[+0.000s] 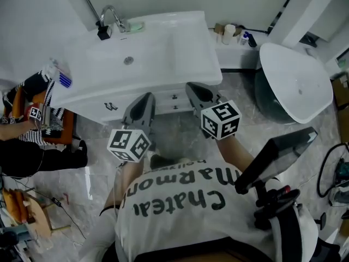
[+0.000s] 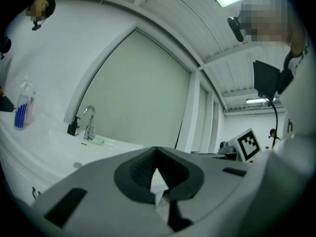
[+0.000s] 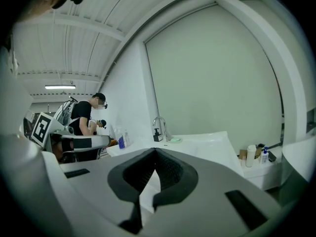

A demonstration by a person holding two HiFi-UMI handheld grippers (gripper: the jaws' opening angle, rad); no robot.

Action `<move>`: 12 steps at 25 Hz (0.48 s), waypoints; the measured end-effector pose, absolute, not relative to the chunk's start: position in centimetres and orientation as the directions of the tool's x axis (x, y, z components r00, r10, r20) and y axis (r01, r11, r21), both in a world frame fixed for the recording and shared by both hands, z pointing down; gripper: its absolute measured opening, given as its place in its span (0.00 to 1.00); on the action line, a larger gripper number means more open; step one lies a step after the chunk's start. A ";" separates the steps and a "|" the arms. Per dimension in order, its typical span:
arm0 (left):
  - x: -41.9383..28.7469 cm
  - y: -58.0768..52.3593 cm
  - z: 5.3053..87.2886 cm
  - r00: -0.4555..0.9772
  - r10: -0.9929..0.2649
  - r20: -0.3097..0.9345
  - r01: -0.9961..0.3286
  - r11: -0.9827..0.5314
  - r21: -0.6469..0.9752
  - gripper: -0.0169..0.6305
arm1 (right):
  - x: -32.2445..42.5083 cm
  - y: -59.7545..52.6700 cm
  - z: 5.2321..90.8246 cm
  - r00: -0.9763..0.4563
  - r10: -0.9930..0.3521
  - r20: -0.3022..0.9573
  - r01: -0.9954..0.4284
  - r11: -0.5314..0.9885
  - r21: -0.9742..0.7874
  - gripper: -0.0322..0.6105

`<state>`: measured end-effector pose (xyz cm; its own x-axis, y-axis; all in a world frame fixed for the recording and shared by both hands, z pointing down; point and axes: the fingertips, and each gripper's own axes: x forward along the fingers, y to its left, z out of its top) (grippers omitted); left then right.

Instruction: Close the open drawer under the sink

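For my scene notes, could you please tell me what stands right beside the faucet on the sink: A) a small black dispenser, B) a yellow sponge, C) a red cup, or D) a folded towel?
A: in the head view a small black dispenser stands just left of the faucet at the back of the sink.

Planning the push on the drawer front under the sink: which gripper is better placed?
Left, slightly. The left gripper points at the middle of the drawer front; the right gripper sits at its right end. Both jaws are shut.
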<state>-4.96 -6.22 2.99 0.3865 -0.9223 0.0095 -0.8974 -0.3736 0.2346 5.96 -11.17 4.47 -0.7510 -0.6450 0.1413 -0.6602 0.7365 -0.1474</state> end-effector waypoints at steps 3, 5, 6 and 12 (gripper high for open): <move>-4.8 -5.0 2.4 0.374 -0.927 -0.005 -0.907 -0.367 0.207 0.04 | 6.1 -10.0 4.3 -0.761 -0.634 0.139 -0.648 0.751 -0.127 0.07; -5.0 -4.7 2.0 0.366 -0.930 -0.010 -0.912 -0.361 0.196 0.04 | 5.8 -9.7 4.2 -0.769 -0.623 0.144 -0.638 0.761 -0.116 0.07; -5.2 -4.7 1.9 0.362 -0.932 -0.009 -0.914 -0.357 0.192 0.04 | 5.6 -9.9 4.2 -0.772 -0.619 0.146 -0.634 0.765 -0.114 0.07; -6.1 -4.5 2.2 0.338 -0.941 0.009 -0.925 -0.331 0.186 0.04 | 5.1 -9.8 4.2 -0.781 -0.606 0.152 -0.623 0.773 -0.118 0.07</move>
